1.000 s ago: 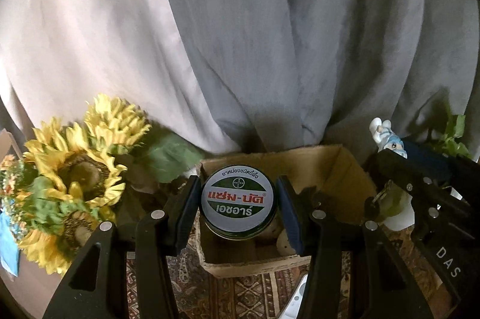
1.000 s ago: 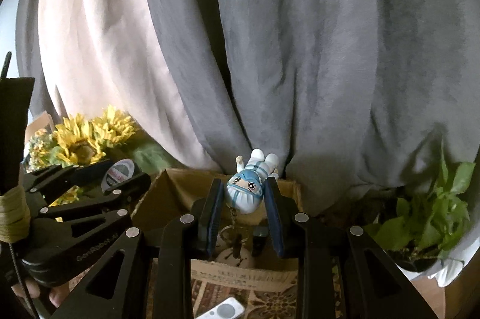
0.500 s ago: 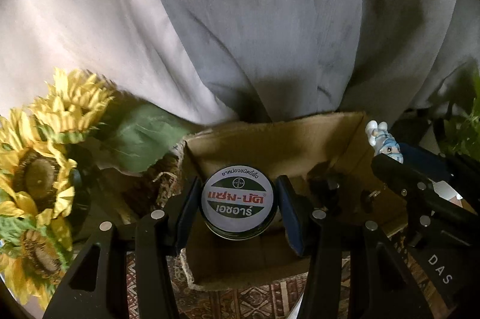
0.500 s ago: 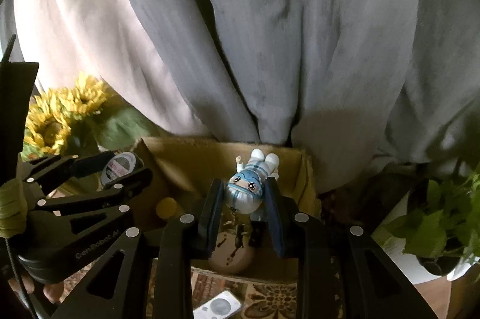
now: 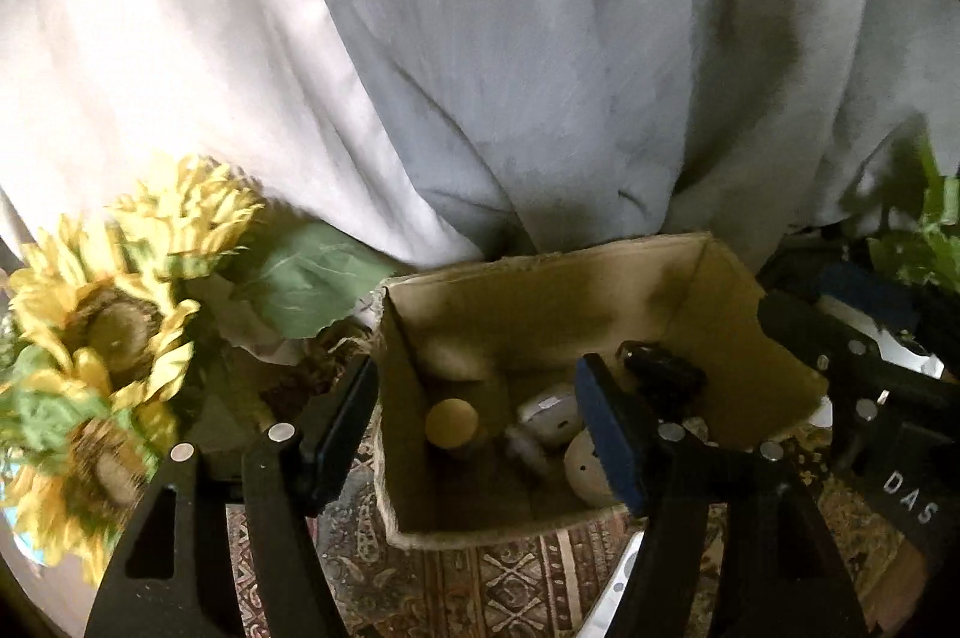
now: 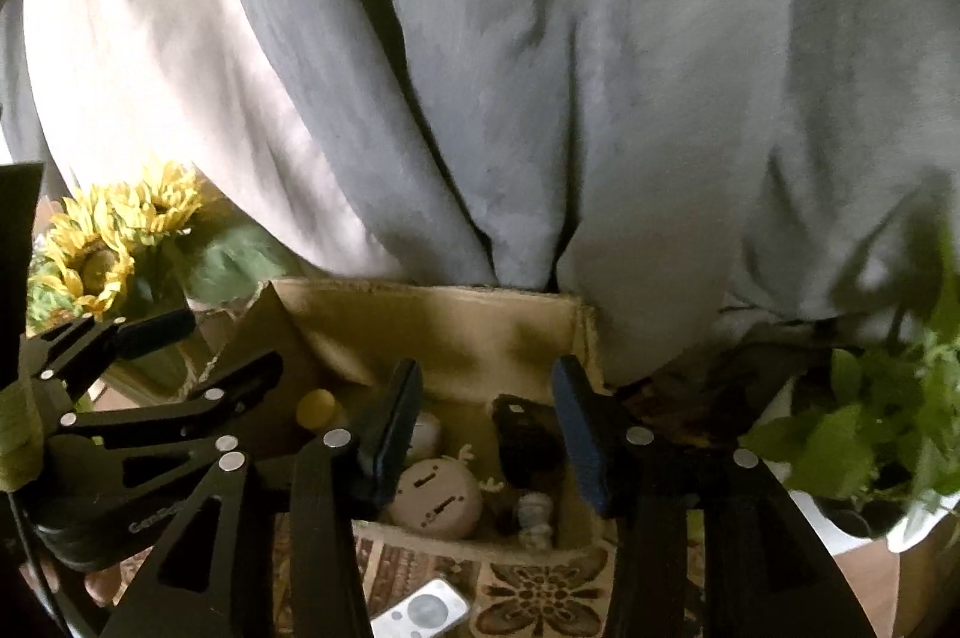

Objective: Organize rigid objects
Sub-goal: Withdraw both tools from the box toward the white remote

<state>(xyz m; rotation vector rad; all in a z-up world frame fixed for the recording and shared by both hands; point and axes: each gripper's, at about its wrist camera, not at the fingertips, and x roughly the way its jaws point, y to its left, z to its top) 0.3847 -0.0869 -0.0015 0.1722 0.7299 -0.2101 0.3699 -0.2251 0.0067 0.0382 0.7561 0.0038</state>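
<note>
An open cardboard box (image 5: 540,290) (image 6: 444,332) stands on a patterned cloth below both grippers. My left gripper (image 5: 480,422) is open and empty above the box's left part. My right gripper (image 6: 486,434) is open and empty above the box's middle. The small blue-and-white figurine (image 6: 536,518) lies in the box near its front wall. A round beige plush (image 6: 435,497), a yellow-capped item (image 5: 451,417) (image 6: 316,407), a black object (image 5: 663,368) (image 6: 525,428) and white rounded items (image 5: 549,413) also lie inside. I cannot pick out the round tin.
Sunflowers (image 5: 114,332) (image 6: 102,254) stand left of the box. A green potted plant (image 6: 882,422) stands to the right. Grey and white curtains (image 5: 480,68) hang behind. A white remote (image 6: 423,611) lies on the patterned cloth (image 5: 480,584) in front of the box.
Both grippers have opened. The left let go of the round tin and the right let go of the figurine, which now lies in the box.
</note>
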